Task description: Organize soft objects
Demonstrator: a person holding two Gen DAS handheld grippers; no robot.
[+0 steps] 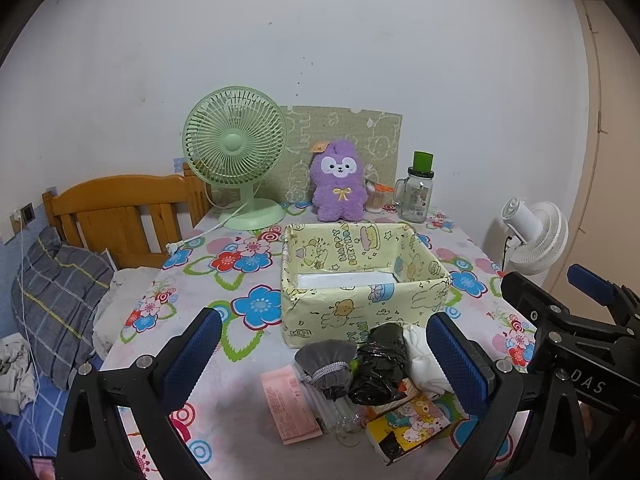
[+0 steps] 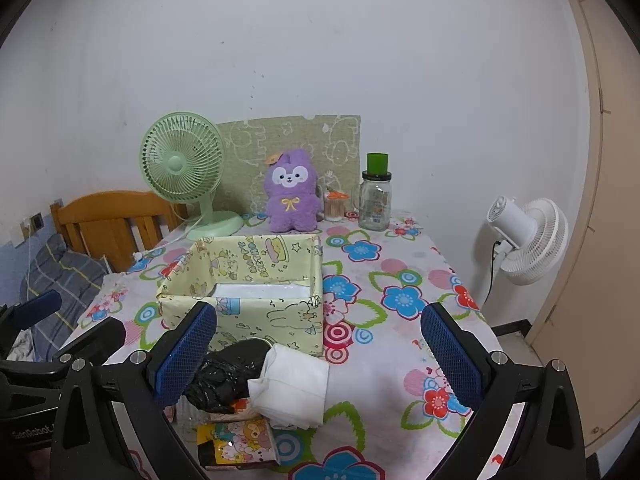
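Note:
A yellow cartoon-print box (image 1: 360,276) (image 2: 248,280) stands open on the flowered tablecloth, with only a white liner inside. In front of it lie a grey drawstring pouch (image 1: 328,364), a crumpled black plastic bag (image 1: 380,364) (image 2: 228,372), a folded white cloth (image 2: 292,384) (image 1: 424,364), a cartoon tissue pack (image 1: 408,424) (image 2: 240,440) and a pink slip (image 1: 290,404). A purple plush (image 1: 339,186) (image 2: 292,196) sits behind the box. My left gripper (image 1: 324,360) is open above the pouch and bag. My right gripper (image 2: 320,356) is open over the white cloth.
A green desk fan (image 1: 236,152) (image 2: 184,172), a glass jar with a green lid (image 1: 416,196) (image 2: 375,200) and a small cup of sticks (image 2: 334,204) line the table's back edge. A bed with a wooden headboard (image 1: 120,212) lies left; a white floor fan (image 2: 528,240) stands right.

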